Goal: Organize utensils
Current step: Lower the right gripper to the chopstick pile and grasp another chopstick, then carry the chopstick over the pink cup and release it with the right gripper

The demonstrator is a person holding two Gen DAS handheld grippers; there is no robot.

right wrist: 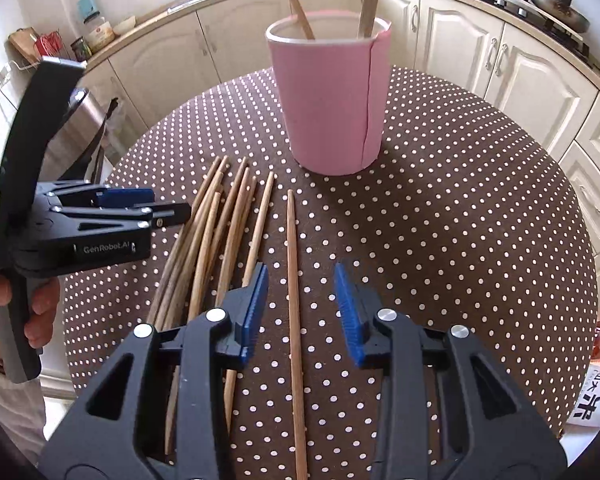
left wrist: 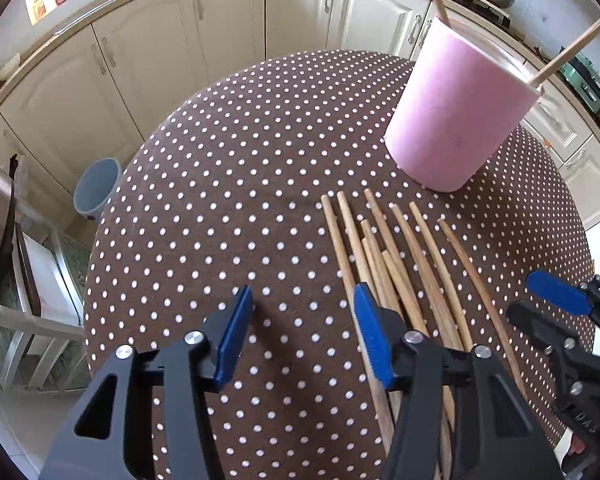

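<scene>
A pink cup [left wrist: 460,116] [right wrist: 332,100] stands on the far part of the round dotted table and holds two wooden chopsticks [right wrist: 369,0]. Several more chopsticks [left wrist: 400,264] [right wrist: 216,232] lie in a loose bundle on the cloth. One single chopstick [right wrist: 293,300] lies apart from the bundle, between the jaws of my right gripper [right wrist: 302,312], which is open and straddles it just above the table. My left gripper [left wrist: 300,336] is open and empty, over bare cloth just left of the bundle, its right finger above the bundle's edge.
The table [left wrist: 220,200] has a brown white-dotted cloth and drops off on all sides. Kitchen cabinets [left wrist: 160,60] ring the room, with a grey bin [left wrist: 96,188] and a chair [left wrist: 20,280] on the floor at left. A printed bag [right wrist: 596,396] lies right of the table.
</scene>
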